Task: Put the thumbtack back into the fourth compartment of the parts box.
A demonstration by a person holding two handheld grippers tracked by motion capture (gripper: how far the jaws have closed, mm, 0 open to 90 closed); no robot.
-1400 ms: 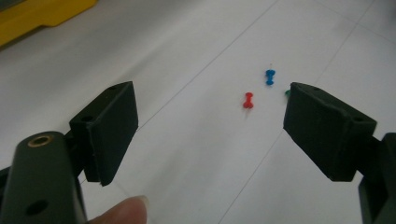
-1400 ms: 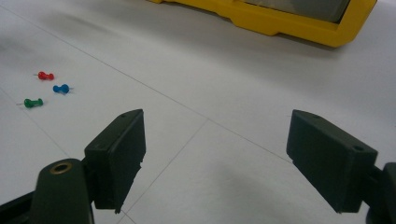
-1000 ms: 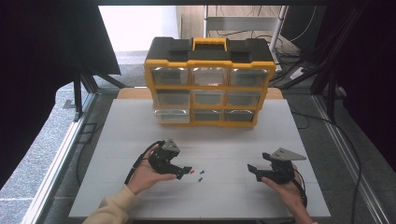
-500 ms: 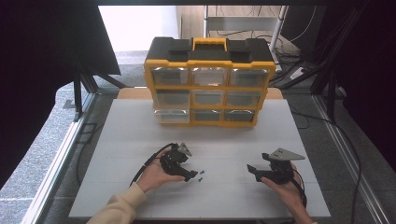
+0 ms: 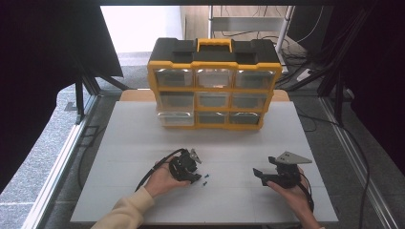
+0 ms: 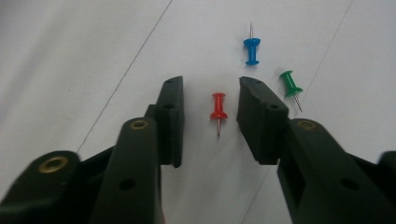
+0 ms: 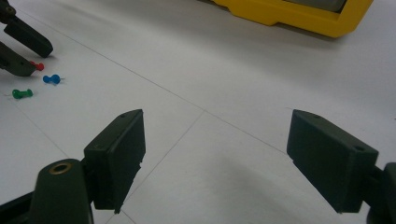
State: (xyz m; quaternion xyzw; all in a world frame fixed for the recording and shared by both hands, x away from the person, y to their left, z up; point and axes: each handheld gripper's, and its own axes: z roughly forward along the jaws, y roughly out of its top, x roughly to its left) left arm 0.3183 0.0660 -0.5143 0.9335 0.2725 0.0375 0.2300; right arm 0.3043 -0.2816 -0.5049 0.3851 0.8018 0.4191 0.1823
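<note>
Three push pins lie on the white table: a red pin, a blue pin and a green pin. My left gripper is low over the table with the red pin between its jaws. Its jaws have just been closing, and a gap still shows on each side of the pin, so nothing is gripped. In the high view the left gripper sits just left of the pins. My right gripper rests at the front right, wide open and empty.
A yellow and black drawer organizer with clear drawers stands at the back of the white table. The right gripper view catches its yellow base and the pins far left. Dark floor and cables lie beside the table.
The left gripper has moved right and down onto the pins, and its jaws have narrowed around the red pin. The right gripper has stayed put.
</note>
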